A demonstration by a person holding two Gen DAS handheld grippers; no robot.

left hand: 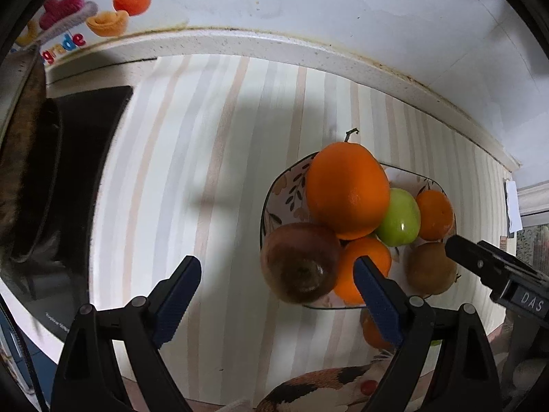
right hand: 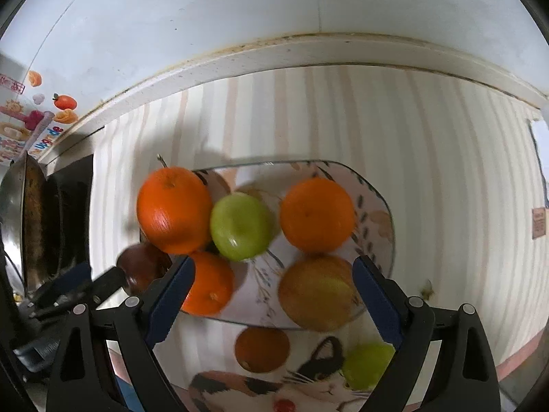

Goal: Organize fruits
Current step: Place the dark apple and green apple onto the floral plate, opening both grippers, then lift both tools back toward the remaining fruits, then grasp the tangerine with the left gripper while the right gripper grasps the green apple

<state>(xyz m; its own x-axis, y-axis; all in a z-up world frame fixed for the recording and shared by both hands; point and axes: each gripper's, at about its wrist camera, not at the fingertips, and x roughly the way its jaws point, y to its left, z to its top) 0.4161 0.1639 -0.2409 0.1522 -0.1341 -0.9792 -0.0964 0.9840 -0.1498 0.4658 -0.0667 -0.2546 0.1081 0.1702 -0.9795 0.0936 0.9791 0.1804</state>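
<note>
A floral bowl (right hand: 384,206) on the striped tablecloth holds a heap of fruit. The right wrist view shows two oranges (right hand: 173,209) (right hand: 317,214) with a green apple (right hand: 240,228) between them. Nearer are a third orange (right hand: 209,283), a yellow-red apple (right hand: 317,292) and a dark red apple (right hand: 144,267). My right gripper (right hand: 273,263) hangs open above the bowl's near half, holding nothing. My left gripper (left hand: 276,262) is open over the bowl's (left hand: 274,189) left edge, above the red apple (left hand: 300,262), and is empty too. The large orange (left hand: 346,189) tops the heap.
A loose orange (right hand: 262,348) and a green apple (right hand: 369,365) lie in front of the bowl on a cat-patterned mat (right hand: 240,386). A dark hob with a pan (left hand: 37,178) stands at the left. A raised white ledge (left hand: 274,43) and the wall close off the back.
</note>
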